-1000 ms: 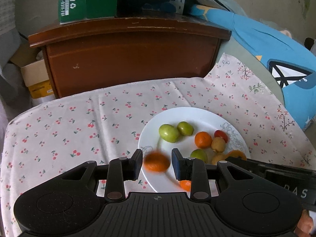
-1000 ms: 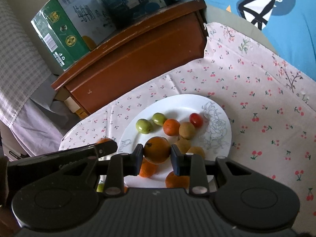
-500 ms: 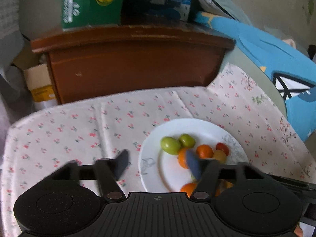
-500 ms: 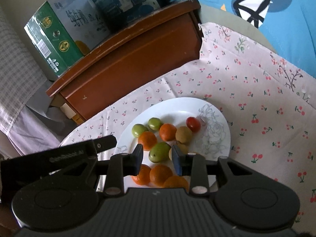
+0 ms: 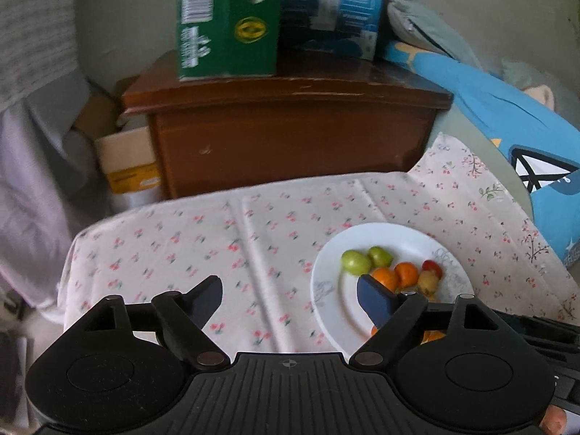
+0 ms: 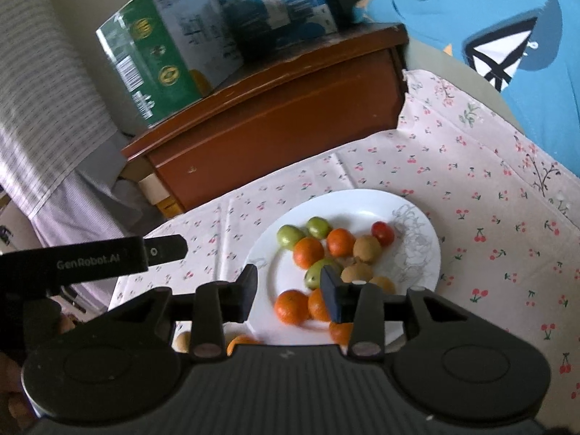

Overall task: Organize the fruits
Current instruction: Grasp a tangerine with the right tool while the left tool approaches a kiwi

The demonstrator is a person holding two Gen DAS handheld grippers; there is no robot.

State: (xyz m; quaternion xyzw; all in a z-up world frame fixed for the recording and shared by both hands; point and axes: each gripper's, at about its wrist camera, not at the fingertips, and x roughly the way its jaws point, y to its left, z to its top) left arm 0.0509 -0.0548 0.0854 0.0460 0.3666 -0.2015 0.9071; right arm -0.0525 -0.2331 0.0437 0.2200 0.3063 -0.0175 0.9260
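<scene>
Left wrist view: black two-finger left gripper (image 5: 290,295) hangs over the bench w/ jaws spread wide, nothing between them. Its right finger sits above the near-left part of a round white plate with a grey floral print (image 5: 328,272); its left finger is over the cherry-print tablecloth (image 5: 203,239), well apart from the plate. On the plate: two green plum-like fruits (image 5: 356,261) side by side at the far edge of the pile, small orange mandarins (image 5: 406,273) just beside them, a red cherry tomato (image 5: 432,266) and a brownish-yellow fruit (image 5: 427,282) touching the oranges.

Right wrist view: black right gripper (image 6: 289,290) also empty, jaws approx. medium-wide apart, hovering over the plate's near side (image 6: 362,204). Fruit pile lies mostly just ahead of and right of its fingers: green fruits (image 6: 290,235), mandarins (image 6: 308,252), tomato (image 6: 383,232), brown kiwi-like fruits (image 6: 367,248). Another green fruit (image 6: 317,272) sits right by the right finger's tip; contact can't be judged. An orange piece (image 6: 239,342) and a tan fruit (image 6: 182,340) peek out off the plate, at the gripper body's edge.

Behind the bench: brown wooden cabinet (image 5: 290,134) carrying a green carton (image 5: 228,21) and a blue box (image 5: 333,7); blue cloth w/ a white print (image 6: 507,36) at right.
</scene>
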